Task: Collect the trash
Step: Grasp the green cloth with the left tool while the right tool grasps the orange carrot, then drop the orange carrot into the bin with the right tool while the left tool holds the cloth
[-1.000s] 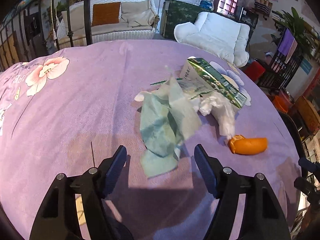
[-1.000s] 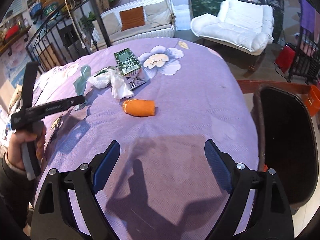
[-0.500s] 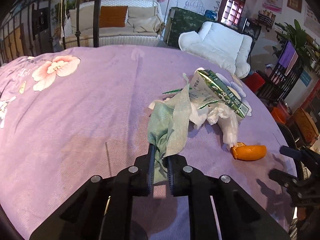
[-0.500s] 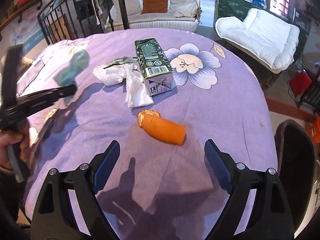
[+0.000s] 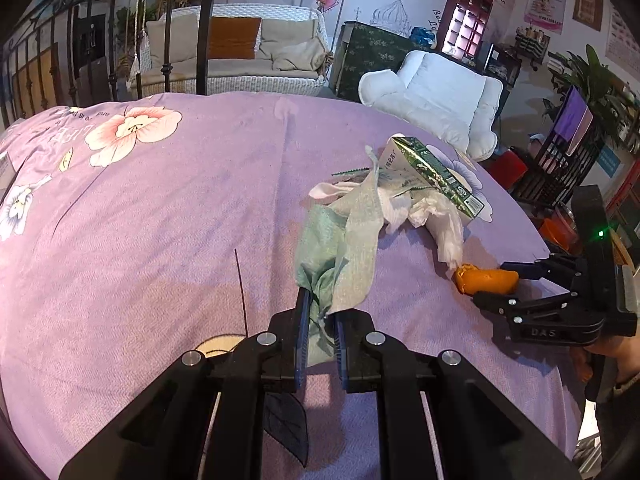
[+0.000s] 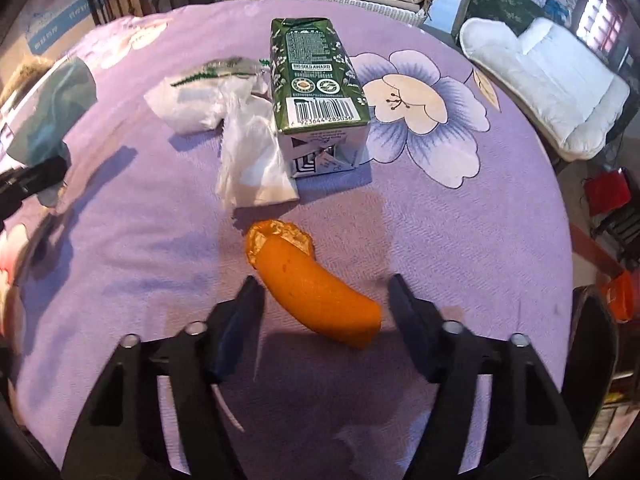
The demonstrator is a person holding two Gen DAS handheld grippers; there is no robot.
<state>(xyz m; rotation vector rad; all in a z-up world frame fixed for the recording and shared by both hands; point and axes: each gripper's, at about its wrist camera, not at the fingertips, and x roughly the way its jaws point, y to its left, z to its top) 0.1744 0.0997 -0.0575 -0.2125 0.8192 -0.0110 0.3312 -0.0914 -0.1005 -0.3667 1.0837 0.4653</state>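
Observation:
My left gripper (image 5: 320, 312) is shut on a crumpled pale green tissue (image 5: 340, 248) and holds it just above the purple tablecloth (image 5: 160, 220); the tissue also shows in the right wrist view (image 6: 52, 108). My right gripper (image 6: 324, 292) is open, its fingers on either side of an orange peel (image 6: 312, 280) that lies on the cloth; the peel shows in the left wrist view (image 5: 486, 280) too. Behind it lie white tissues (image 6: 248, 148) and a green carton (image 6: 316, 80) on its side.
The round table's edge curves at the right, with a dark bin (image 6: 596, 360) below it. A white armchair (image 6: 548, 76) and a wicker sofa (image 5: 240, 60) stand beyond the table. A thin dark stick (image 5: 241, 292) lies on the cloth left of my left gripper.
My left gripper closed on the green tissue and lifted it a little. My right gripper moved forward until its open fingers flank the orange peel.

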